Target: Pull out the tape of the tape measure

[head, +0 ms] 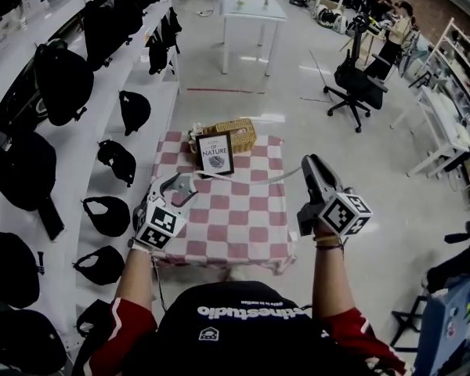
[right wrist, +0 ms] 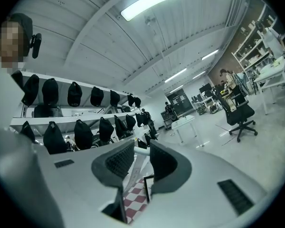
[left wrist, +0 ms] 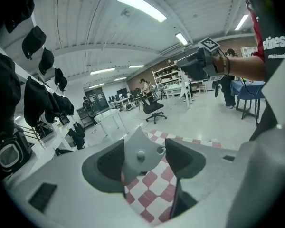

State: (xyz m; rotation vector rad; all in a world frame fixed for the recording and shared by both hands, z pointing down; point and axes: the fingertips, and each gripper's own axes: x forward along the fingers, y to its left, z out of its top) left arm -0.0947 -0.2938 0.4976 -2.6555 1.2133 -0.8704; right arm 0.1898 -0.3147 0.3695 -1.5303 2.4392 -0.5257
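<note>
Firmly, left fingers [left wrist: 109, 163] grip the tape measure [left wrist: 140, 156] — right fingers [right wrist: 118, 161] pinch its tape [right wrist: 137, 167].

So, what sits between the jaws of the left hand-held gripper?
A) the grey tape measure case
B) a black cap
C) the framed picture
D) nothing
A: in the left gripper view the grey tape measure case sits in the gap of the left hand-held gripper, held between its two pads.
</note>
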